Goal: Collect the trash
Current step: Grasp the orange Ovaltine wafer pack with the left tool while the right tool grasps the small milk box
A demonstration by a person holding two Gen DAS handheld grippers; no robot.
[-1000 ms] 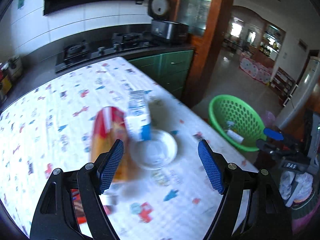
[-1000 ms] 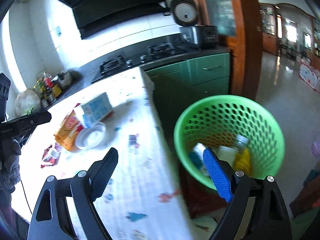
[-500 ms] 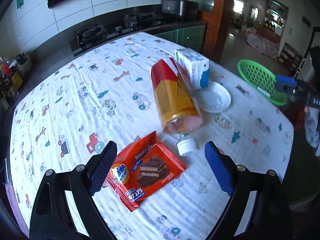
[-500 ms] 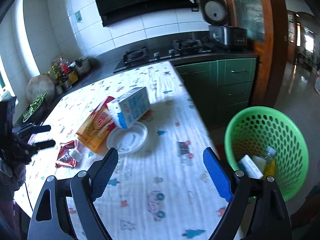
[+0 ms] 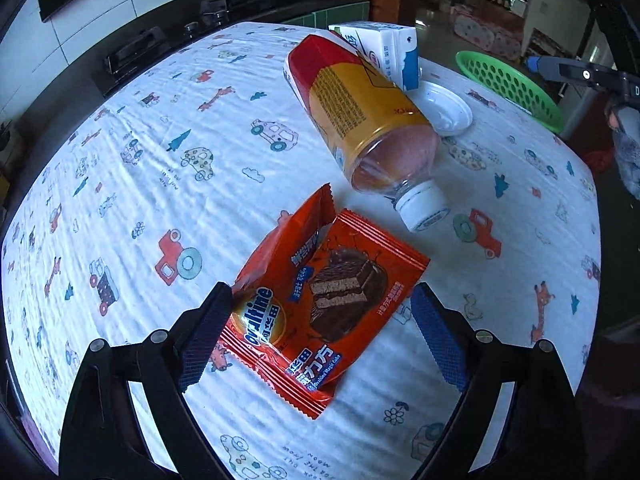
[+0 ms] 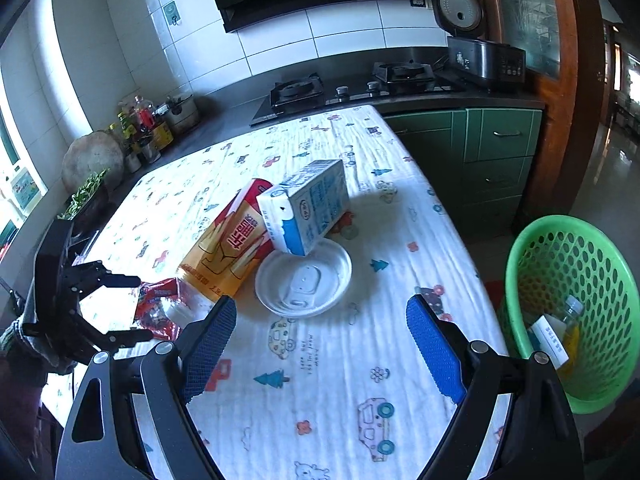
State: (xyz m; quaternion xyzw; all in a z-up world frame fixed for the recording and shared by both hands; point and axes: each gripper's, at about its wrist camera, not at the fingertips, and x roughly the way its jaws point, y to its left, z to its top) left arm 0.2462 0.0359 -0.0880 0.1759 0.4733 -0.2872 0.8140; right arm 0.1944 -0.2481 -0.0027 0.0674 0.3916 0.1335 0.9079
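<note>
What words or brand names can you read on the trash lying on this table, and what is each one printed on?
"Ovaltine": orange snack wrapper, on its round logo.
"Ovaltine Magic Cube": same wrapper, small line by the bottom edge, only just legible.
"MOON": tablecloth, small print seen upside down near the front edge.
Chinese characters on the wrapper, the yellow and red bottle and the blue and white milk carton: not transcribed.
Fine print on the bottle's label: too small to read.

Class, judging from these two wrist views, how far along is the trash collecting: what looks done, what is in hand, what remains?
Done: the green basket already holds a bottle and carton. In hand: nothing yet; the left gripper, its jaws just opened, straddles the orange wrapper unclamped. The right gripper is open, empty. Left: the wrapper, big bottle, milk carton, white lid.
</note>
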